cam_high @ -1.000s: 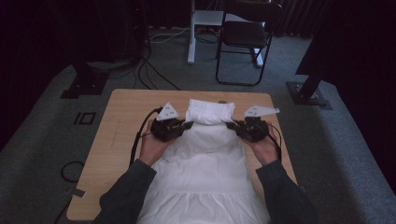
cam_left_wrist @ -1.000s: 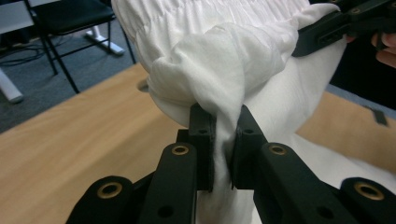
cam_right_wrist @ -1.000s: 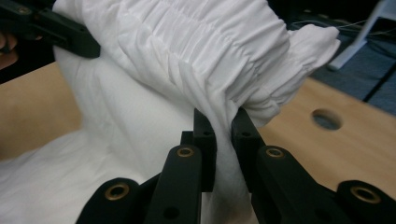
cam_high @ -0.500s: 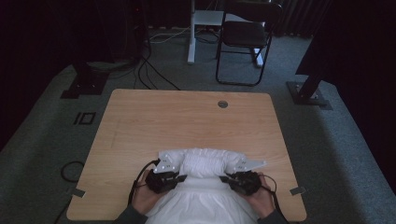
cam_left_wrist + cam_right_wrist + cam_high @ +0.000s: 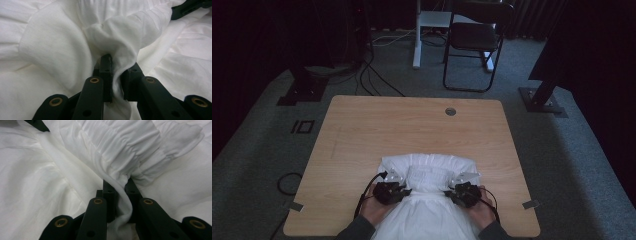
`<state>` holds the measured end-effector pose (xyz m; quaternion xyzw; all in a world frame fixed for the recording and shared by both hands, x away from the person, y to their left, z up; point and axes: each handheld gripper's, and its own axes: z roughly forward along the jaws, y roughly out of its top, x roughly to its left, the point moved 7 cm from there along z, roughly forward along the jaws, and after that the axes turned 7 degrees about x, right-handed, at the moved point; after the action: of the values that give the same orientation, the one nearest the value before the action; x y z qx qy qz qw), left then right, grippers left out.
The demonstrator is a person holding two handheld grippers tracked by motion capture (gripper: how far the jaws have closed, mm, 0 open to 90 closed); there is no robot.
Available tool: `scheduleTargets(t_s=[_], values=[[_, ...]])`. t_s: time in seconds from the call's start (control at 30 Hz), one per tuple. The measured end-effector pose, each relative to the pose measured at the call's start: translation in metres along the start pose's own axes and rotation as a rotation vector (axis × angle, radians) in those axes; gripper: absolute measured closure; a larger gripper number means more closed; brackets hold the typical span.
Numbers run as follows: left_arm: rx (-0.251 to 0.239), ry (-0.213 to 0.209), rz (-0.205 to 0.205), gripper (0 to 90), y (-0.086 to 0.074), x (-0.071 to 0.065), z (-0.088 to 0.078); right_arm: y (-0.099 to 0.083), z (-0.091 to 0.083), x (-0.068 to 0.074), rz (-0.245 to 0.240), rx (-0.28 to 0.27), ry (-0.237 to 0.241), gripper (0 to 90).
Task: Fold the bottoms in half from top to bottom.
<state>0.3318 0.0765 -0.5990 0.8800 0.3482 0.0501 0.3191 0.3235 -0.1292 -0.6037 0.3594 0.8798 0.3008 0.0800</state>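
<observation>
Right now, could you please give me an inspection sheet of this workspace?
Surface: wooden table, bare far half, round grommet hole near the far edge.
Job's things: white garment, bunched at the near edge, hanging over it towards the person.
Clutter: nothing seen on the table.
Grippers: left claw shut on a garment fold; right claw shut on the gathered band.
Cables: black cable trailing from the left claw; floor cables behind the table.
Surroundings: grey carpet, folding chair, tape pieces at the near corners.

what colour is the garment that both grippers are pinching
The garment is plain white, no pattern; the right gripper view shows it best.
</observation>
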Motion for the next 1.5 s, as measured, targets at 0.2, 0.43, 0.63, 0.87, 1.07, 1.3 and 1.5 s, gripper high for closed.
scheduleTargets(t_s=[0.2,0.43,0.63,0.87,1.07,1.3,1.5], values=[[0.005,0.08,0.009,79.6,0.031,0.03,0.015,0.031,0.015,-0.037,0.01,0.018,-0.035,82.7],[0.016,0.146,0.008,79.4,0.06,0.064,0.027,0.062,0.033,-0.072,0.023,0.015,-0.046,82.6],[0.0,0.171,-0.029,79.4,0.078,0.092,0.035,0.086,0.046,-0.094,0.045,0.013,-0.055,82.5],[-0.009,0.21,-0.08,79.6,0.098,0.12,0.044,0.111,0.061,-0.116,0.095,0.009,-0.072,82.6],[0.005,0.207,-0.156,79.5,0.113,0.139,0.05,0.128,0.07,-0.133,0.166,0.012,-0.069,82.6],[0.013,0.197,-0.181,79.3,0.117,0.143,0.051,0.133,0.072,-0.138,0.199,0.013,-0.067,82.9],[-0.107,0.079,-0.273,83.3,0.126,0.142,0.025,0.144,0.045,-0.138,0.241,-0.089,0.002,83.9]])
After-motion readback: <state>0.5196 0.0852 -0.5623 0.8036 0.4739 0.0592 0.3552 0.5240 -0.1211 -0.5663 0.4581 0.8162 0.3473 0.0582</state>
